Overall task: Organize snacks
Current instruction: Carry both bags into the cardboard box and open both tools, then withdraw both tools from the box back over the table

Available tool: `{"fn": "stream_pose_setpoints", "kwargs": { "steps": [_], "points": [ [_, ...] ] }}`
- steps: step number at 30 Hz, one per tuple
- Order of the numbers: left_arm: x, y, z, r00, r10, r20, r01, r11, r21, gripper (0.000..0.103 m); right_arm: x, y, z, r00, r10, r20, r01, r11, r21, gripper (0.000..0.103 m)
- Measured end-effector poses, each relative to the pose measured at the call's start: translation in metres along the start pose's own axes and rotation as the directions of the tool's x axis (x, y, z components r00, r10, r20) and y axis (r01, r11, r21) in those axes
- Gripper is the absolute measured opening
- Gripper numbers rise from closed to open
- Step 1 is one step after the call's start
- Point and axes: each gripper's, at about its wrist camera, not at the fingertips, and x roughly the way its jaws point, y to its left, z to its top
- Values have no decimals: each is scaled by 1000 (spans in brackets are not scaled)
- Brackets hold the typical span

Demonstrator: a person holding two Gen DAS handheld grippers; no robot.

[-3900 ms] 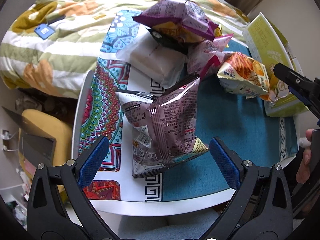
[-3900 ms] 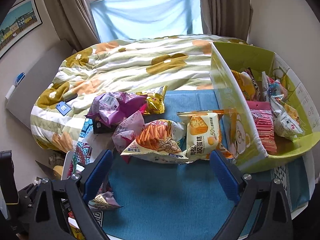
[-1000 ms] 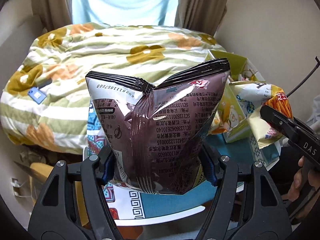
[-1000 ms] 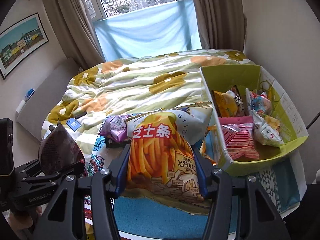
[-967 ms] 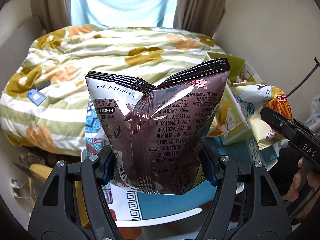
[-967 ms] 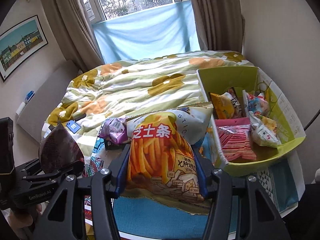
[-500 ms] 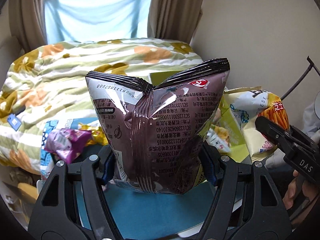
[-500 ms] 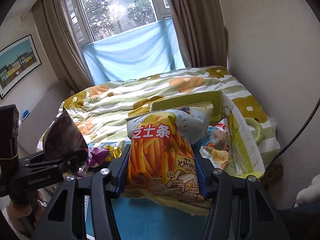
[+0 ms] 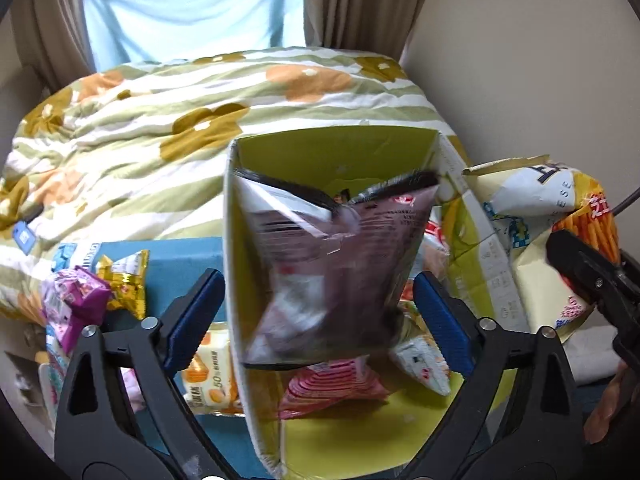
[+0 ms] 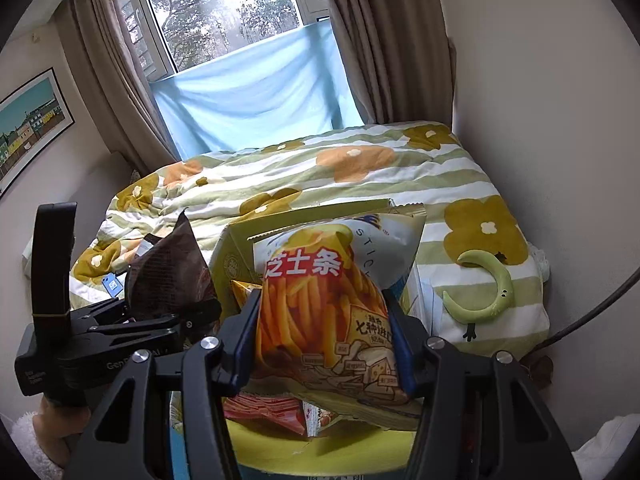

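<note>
Glossy foil snack bag (image 9: 336, 272), cardboard box (image 9: 332, 152)

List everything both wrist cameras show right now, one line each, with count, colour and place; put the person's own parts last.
box: one, yellow-green inside, on the blue cloth.
brown bag: one, blurred, between the opening left pads, over the box.
cheese stick bag: one, orange and white, pinched in the right claw.
pink striped pack: one, in the box.
egg snack bag: one, white and orange, left of the box.
gold packet: one, on the cloth.
purple packets: a small heap, far left.
blue cloth: one, under the snacks.
quilt: one, green stripes, flowers, behind.
green crescent: one, on the quilt.
left claw: black, blue pads.
right claw: black, blue pads.
</note>
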Motion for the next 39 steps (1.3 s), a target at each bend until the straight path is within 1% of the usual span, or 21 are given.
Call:
{"fn": "stream_pose_setpoints", "kwargs": {
  "steps": [2, 8, 12, 16, 20, 26, 28, 29, 30, 31, 32, 35, 39],
  "points": [
    [0, 3, -2, 1000, -11, -8, 11, 1000, 7, 98, 7, -5, 2, 1000, 0, -12, 0, 1000, 5, 52],
    [-7, 25, -13, 998, -55, -33, 53, 997, -64, 98, 19, -14, 7, 999, 19, -34, -18, 999, 33, 52],
    [-15, 38, -18, 999, -37, -34, 34, 997, -73, 98, 23, -12, 13, 999, 25, -39, -23, 999, 34, 52],
    [-21, 45, -16, 1000, -9, -30, 7, 998, -68, 98, 33, -10, 24, 998, 35, -45, -34, 999, 26, 52],
    [-21, 52, -12, 999, 2, -34, -4, 998, -68, 98, 43, -5, 38, 998, 37, -44, -36, 999, 19, 52],
    [-14, 61, -9, 999, 18, -50, -21, 997, -72, 98, 75, -4, 58, 995, 28, -97, -27, 1000, 11, 53],
    [-12, 65, -11, 998, 22, -56, -27, 997, -78, 98, 83, -5, 60, 995, 16, -97, -15, 1000, 13, 53],
    [-10, 66, -12, 998, 23, -60, -28, 996, -83, 98, 87, -4, 60, 995, 8, -100, -7, 1000, 7, 59],
    [-9, 68, -13, 998, 23, -65, -29, 996, -87, 98, 90, -4, 59, 994, -14, -104, 14, 1000, 0, 67],
    [-7, 69, -15, 997, 22, -68, -28, 995, -91, 98, 92, -4, 57, 994, -34, -105, 34, 999, -4, 89],
    [-7, 70, -16, 997, 23, -70, -30, 995, -95, 98, 93, -3, 54, 994, -42, -101, 41, 999, -11, 101],
    [-7, 72, -21, 997, 30, -72, -37, 994, -102, 98, 88, -4, 42, 996, -47, -79, 45, 999, -29, 102],
    [-12, 72, -26, 997, 30, -67, -38, 993, -110, 98, 83, -7, 28, 994, -18, -106, 17, 1000, -18, 102]
  ]
}}
